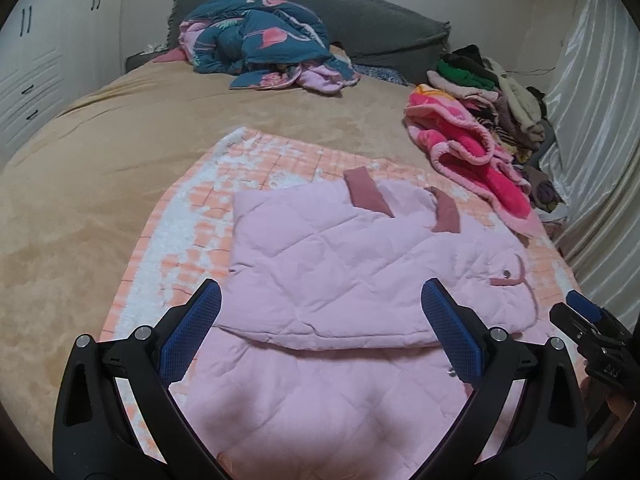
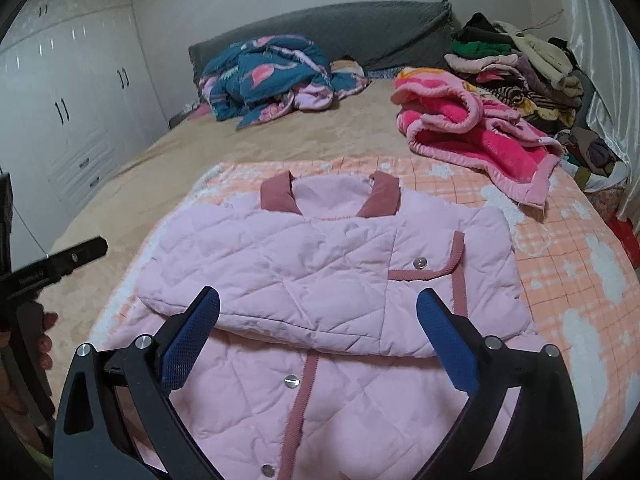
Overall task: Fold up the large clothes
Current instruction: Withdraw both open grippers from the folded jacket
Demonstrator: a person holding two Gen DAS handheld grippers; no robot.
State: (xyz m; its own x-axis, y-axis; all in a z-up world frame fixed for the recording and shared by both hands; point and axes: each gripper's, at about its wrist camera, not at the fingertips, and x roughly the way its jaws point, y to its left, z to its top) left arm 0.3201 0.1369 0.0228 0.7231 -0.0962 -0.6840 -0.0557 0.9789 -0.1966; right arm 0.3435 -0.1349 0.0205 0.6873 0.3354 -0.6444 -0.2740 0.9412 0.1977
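Observation:
A pale pink quilted jacket (image 1: pixel 340 272) (image 2: pixel 320 264) with a dusty-rose collar lies flat on an orange-and-white checked blanket (image 1: pixel 192 240) (image 2: pixel 560 264) on the bed. Its upper part is folded down over the lower part, with a snap pocket at the right. My left gripper (image 1: pixel 322 292) hovers above the fold, open, nothing between its blue pads. My right gripper (image 2: pixel 318 300) also hangs above the jacket, jaws wide open and empty. Each gripper shows at the edge of the other's view.
A tan bedspread (image 1: pixel 100 152) covers the bed. A crumpled teal flamingo-print quilt (image 1: pixel 260 44) lies by the grey headboard (image 1: pixel 360 20). A pink fleece blanket (image 2: pixel 472 132) and a pile of folded clothes (image 2: pixel 520 64) sit at the right, by a curtain. White wardrobes (image 2: pixel 72 100) stand on the left.

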